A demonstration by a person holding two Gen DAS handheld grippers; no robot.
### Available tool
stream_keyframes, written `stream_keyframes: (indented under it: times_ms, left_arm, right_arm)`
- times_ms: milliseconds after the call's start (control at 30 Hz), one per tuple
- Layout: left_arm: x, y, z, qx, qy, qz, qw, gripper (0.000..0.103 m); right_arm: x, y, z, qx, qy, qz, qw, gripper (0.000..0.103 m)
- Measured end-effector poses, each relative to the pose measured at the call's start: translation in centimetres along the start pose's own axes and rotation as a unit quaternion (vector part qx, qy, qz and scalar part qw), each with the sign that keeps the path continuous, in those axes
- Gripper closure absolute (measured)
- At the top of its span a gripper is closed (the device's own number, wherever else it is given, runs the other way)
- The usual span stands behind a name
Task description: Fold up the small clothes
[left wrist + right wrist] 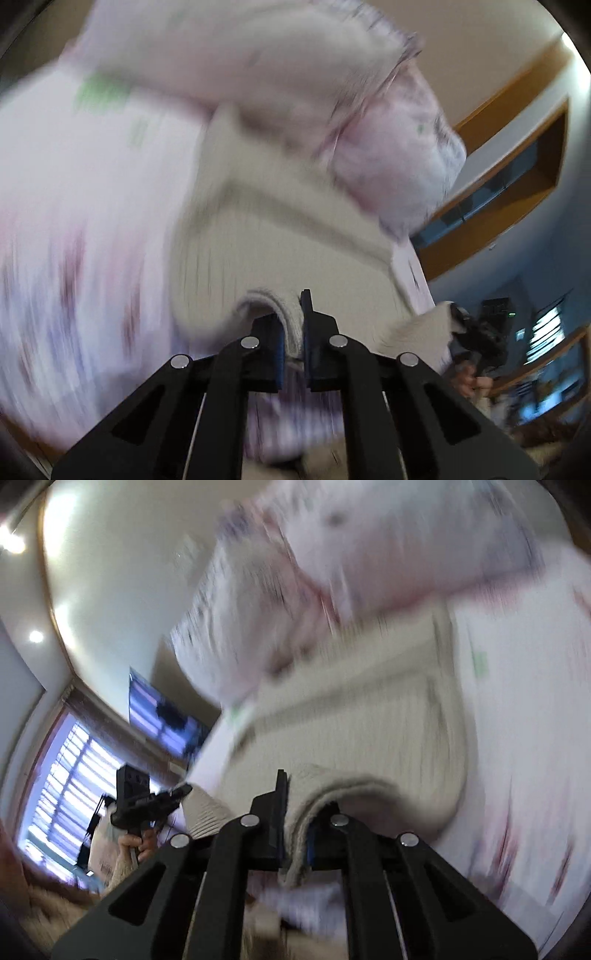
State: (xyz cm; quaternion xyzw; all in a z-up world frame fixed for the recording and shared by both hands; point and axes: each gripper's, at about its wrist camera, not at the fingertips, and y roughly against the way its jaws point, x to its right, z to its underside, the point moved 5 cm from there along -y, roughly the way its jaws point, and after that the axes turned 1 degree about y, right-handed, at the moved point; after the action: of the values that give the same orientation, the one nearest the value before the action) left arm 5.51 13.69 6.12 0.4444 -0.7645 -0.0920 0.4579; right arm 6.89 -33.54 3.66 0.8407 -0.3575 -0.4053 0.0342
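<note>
A cream ribbed knit garment (pixel 280 236) lies over a bed with a pale floral sheet (pixel 74 206); it also shows in the right wrist view (pixel 362 716). My left gripper (pixel 293 332) is shut on a folded edge of the garment. My right gripper (pixel 295 812) is shut on another folded edge of the same garment. Each gripper shows in the other's view: the right one (pixel 476 332) at the lower right, the left one (pixel 147 801) at the lower left, both holding the cloth. Both views are blurred by motion.
A floral pillow (pixel 399 155) lies at the head of the bed beyond the garment; it also shows in the right wrist view (pixel 332 554). A wooden wall shelf (pixel 517 177), a window with blinds (pixel 74 782) and a wall screen (pixel 162 716) stand around the room.
</note>
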Motion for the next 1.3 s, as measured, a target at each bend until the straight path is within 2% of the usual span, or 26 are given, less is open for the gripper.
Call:
stream_keyframes:
  times_ms: [100, 133, 200, 267, 300, 333, 367, 400, 433, 467, 500, 633, 767, 800, 867, 900, 933, 967, 1000, 1067, 1133, 1200, 1300]
  left_arm:
    - [1.2, -3.6, -8.2, 0.068, -0.035, -0.019, 0.9968, 0.097]
    - [1.2, -4.7, -9.8, 0.085, -0.043, -0.032, 0.9949, 0.096]
    - [0.6, -8.9, -13.8, 0.112, -0.045, -0.073, 0.9900, 0.096]
    - [-0.8, -12.0, -15.3, 0.098, -0.030, -0.098, 0.9899, 0.095]
    - [-2.1, -13.6, -15.6, 0.063, -0.001, -0.097, 0.9933, 0.095]
    - [-2.7, -14.1, -15.3, 0.044, 0.013, -0.094, 0.9945, 0.095]
    - [-3.7, -14.1, -14.6, 0.024, 0.023, -0.088, 0.9956, 0.088]
    - [-4.2, -13.7, -14.2, 0.021, 0.020, -0.091, 0.9955, 0.079]
    - [-4.9, -12.9, -13.5, 0.021, 0.012, -0.102, 0.9945, 0.049]
    - [-5.5, -12.3, -12.9, 0.023, 0.011, -0.108, 0.9938, 0.030]
    - [-6.2, -11.5, -12.3, 0.026, 0.017, -0.112, 0.9933, 0.029]
    - [-8.1, -11.5, -11.3, -0.008, 0.064, -0.081, 0.9946, 0.029]
    - [-8.7, -13.9, -9.4, -0.058, 0.067, -0.094, 0.9915, 0.031]
    - [-8.6, -14.0, -9.3, -0.047, 0.063, -0.095, 0.9923, 0.031]
    - [-8.4, -14.8, -8.9, -0.050, 0.083, -0.071, 0.9928, 0.044]
    - [-8.5, -14.8, -8.8, -0.037, 0.100, -0.071, 0.9918, 0.048]
    - [-8.8, -15.2, -8.5, -0.036, 0.124, -0.062, 0.9896, 0.063]
    - [-9.0, -15.4, -8.5, -0.037, 0.141, -0.054, 0.9879, 0.074]
    - [-9.2, -15.7, -8.2, -0.034, 0.170, -0.035, 0.9843, 0.078]
    - [-8.6, -15.8, -8.3, -0.026, 0.194, -0.013, 0.9805, 0.081]
    - [-6.1, -15.3, -9.1, -0.012, 0.196, 0.034, 0.9799, 0.082]
    - [-1.4, -15.1, -10.3, 0.000, 0.166, 0.085, 0.9824, 0.082]
    - [7.8, -17.6, -11.0, -0.016, 0.109, 0.173, 0.9787, 0.083]
  right_arm:
    - [2.0, -2.8, -6.8, 0.073, -0.005, 0.034, 0.997, 0.096]
    - [3.2, -4.1, -8.5, 0.089, -0.012, 0.051, 0.995, 0.095]
    - [6.7, -7.9, -11.3, 0.094, -0.042, 0.113, 0.988, 0.088]
    - [9.2, -10.5, -11.7, 0.067, -0.058, 0.184, 0.979, 0.057]
    - [9.9, -10.9, -11.5, 0.057, -0.066, 0.200, 0.976, 0.053]
    - [10.3, -10.7, -10.7, 0.050, -0.072, 0.191, 0.978, 0.046]
    - [10.3, -10.3, -10.4, 0.049, -0.068, 0.186, 0.979, 0.039]
    - [10.4, -9.4, -9.7, 0.052, -0.055, 0.195, 0.978, 0.035]
    - [10.6, -8.6, -9.1, 0.055, -0.045, 0.206, 0.976, 0.029]
    - [10.8, -8.1, -8.7, 0.055, -0.044, 0.207, 0.976, 0.028]
    - [11.2, -7.6, -8.3, 0.053, -0.051, 0.200, 0.977, 0.028]
    - [12.4, -7.2, -7.4, 0.046, -0.072, 0.176, 0.981, 0.028]
    - [12.6, -7.9, -6.7, 0.039, -0.078, 0.171, 0.981, 0.028]
    - [12.5, -7.8, -6.5, 0.037, -0.078, 0.169, 0.982, 0.028]
    - [12.3, -7.4, -6.3, 0.036, -0.075, 0.165, 0.983, 0.028]
    - [12.0, -7.4, -6.3, 0.036, -0.074, 0.163, 0.983, 0.028]
    - [11.8, -7.3, -6.3, 0.035, -0.073, 0.158, 0.984, 0.028]
    - [11.5, -7.1, -6.2, 0.035, -0.070, 0.152, 0.985, 0.027]
    - [11.3, -6.9, -6.2, 0.035, -0.067, 0.149, 0.986, 0.026]
    - [10.8, -6.4, -6.2, 0.035, -0.057, 0.144, 0.987, 0.026]
    - [10.4, -5.5, -6.3, 0.039, -0.046, 0.139, 0.988, 0.026]
    - [10.1, -3.9, -6.6, 0.053, -0.034, 0.144, 0.988, 0.026]
    - [10.6, -1.4, -7.3, 0.085, -0.033, 0.153, 0.984, 0.026]
